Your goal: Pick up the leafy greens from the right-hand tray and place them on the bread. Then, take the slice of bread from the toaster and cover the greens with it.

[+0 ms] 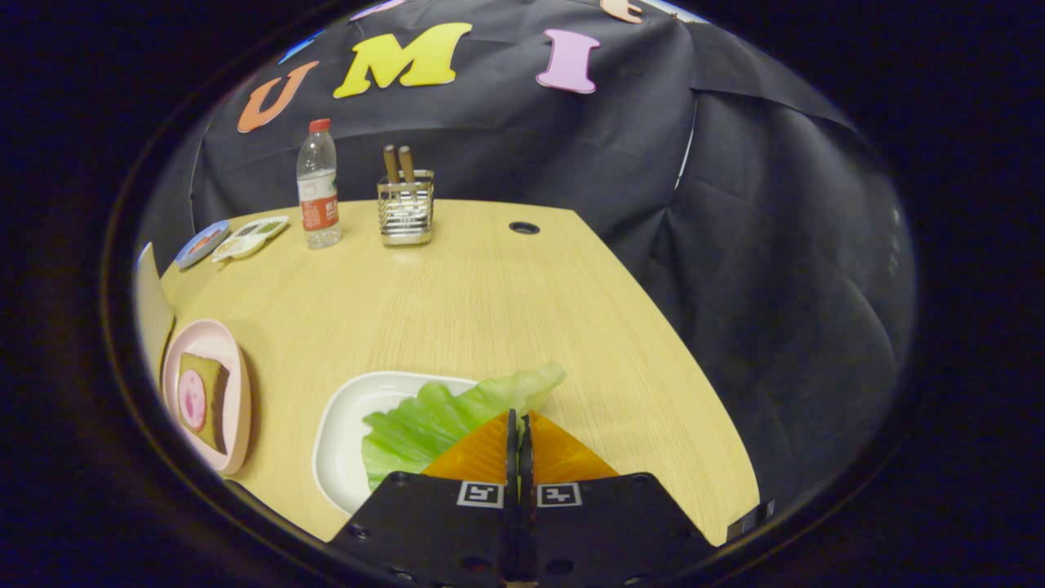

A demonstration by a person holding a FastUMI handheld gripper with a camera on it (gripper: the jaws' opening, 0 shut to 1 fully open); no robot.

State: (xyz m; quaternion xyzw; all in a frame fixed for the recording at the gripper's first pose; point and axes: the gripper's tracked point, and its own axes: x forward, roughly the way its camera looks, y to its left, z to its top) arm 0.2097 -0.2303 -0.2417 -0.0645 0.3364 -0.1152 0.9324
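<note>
Broad wooden table (457, 302), light grain, with a cable hole near the far edge. White tray (347, 433) close in, just under and left of the gripper, with the greens (433, 416) lying on it, one leaf tip spilling past the tray's right rim onto the wood. Pink plate (233, 392) off to the left, well apart from the tray, carrying the bread (214, 400) with a round pink slice on top. Water bottle (317, 184) and wire holder (405, 208) with two handles standing at the back; two small dishes beside the bottle.

Gripper (518, 420) over the right part of the leaf, orange fingers (482, 453) pressed together with barely a slit between. Clenched, but on the leaf or merely above it — cannot tell; no leaf edge visibly pinched.

Risks, judged from here: lifting with nothing caught, if the fingers closed over the leaf rather than round it. Thin, floppy leaf likely to slip or tear under a weak nip at one end. Long carry left to the plate; a dangling leaf could drag on the tray rim or land off the bread.
</note>
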